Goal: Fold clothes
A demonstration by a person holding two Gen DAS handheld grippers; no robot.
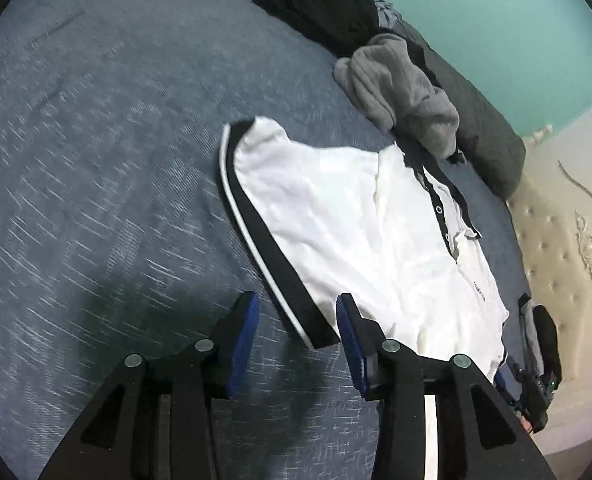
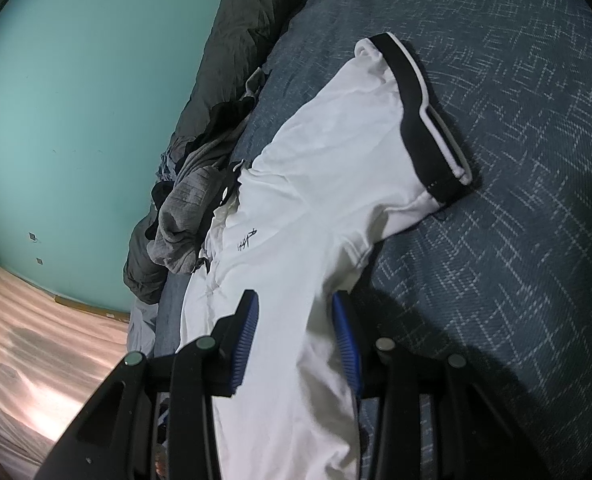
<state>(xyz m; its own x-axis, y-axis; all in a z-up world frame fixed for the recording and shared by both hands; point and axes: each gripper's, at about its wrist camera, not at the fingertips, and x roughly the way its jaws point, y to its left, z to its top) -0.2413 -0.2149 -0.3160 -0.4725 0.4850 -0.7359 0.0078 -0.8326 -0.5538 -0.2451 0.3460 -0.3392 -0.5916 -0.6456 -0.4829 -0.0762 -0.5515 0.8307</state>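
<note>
A white polo shirt (image 1: 336, 216) with black trim lies spread on the blue bed cover (image 1: 95, 160). Its sleeve ends in a black cuff with a white stripe (image 1: 263, 240). My left gripper (image 1: 298, 308) hovers open just off the cuff's near corner, with nothing between its blue pads. In the right wrist view the shirt (image 2: 316, 184) runs from the bottom up to the cuffed sleeve (image 2: 428, 120). My right gripper (image 2: 293, 308) is open above the shirt's body, white cloth showing between the fingers. The right gripper (image 1: 536, 364) also shows in the left wrist view, at the shirt's far edge.
A grey knit garment (image 1: 400, 92) and black clothes (image 1: 328, 8) are piled at the bed's edge beside a dark grey blanket (image 2: 239, 36). A turquoise wall (image 2: 75, 100) stands beyond. A cream tufted headboard (image 1: 556, 240) borders the bed.
</note>
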